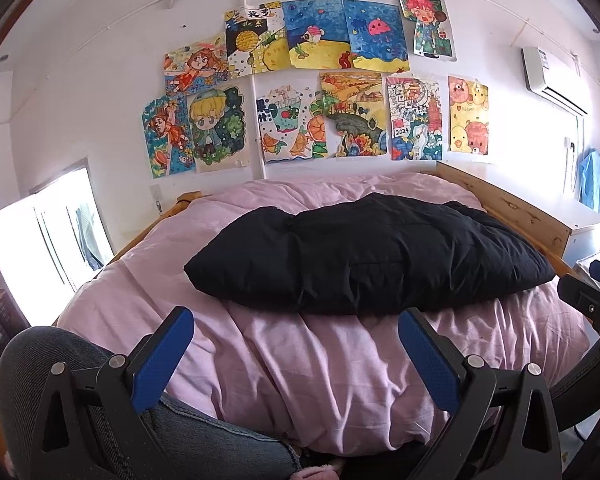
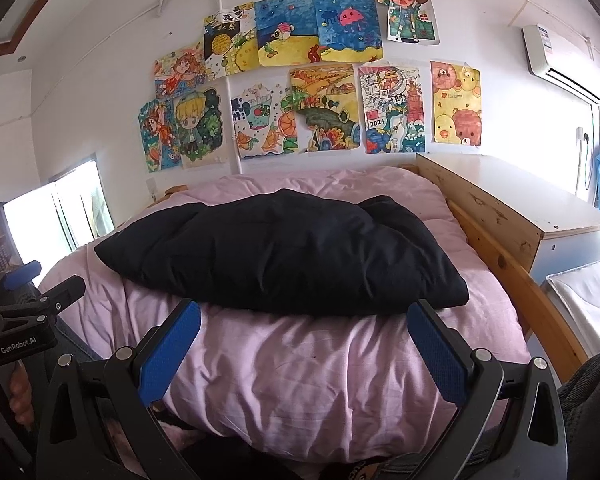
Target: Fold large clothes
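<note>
Black padded garment (image 1: 364,252) lies folded in a long bundle across the pink duvet (image 1: 300,364), mid-bed, w/ the wooden bed frame (image 1: 512,208) along its right side. Left gripper (image 1: 296,352) and right gripper (image 2: 304,348) both hover low over the near end of the duvet — jaws spread wide, nothing between the blue pads, neither touching the garment. Kids' drawings (image 2: 300,80) cover the wall behind, AC unit (image 2: 560,64) at upper right.

A plain black garment (image 1: 364,252) is lying on a pale pink quilt (image 1: 300,360). Blue pads (image 2: 436,352) are showing on black fingers, and multicoloured drawings (image 2: 308,76) are covering the white wall (image 2: 100,60).
</note>
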Motion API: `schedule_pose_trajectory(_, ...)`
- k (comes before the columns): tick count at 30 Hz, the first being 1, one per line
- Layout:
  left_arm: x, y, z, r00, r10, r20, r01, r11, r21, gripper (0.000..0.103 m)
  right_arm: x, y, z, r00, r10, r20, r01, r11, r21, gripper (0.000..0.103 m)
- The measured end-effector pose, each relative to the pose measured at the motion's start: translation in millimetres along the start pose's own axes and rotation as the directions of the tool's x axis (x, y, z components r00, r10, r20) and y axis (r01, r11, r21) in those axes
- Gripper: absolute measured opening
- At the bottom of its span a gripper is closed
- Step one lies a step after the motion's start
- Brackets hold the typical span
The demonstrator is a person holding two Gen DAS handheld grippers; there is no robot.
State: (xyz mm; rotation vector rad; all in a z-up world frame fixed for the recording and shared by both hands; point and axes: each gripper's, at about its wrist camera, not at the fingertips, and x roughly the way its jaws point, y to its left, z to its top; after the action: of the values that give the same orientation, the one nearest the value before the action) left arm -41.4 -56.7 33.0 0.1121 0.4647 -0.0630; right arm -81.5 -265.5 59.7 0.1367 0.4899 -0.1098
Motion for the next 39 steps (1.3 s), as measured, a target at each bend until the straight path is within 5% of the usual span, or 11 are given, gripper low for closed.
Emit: schedule_pose_trajectory(39,0.6,5.1,-0.4,1.000,0.000,0.006,0.000,1.000,0.002,0.103,1.1,-0.7,-0.1,1.000,-0.001,-0.003,0.001,1.000,0.006,0.102)
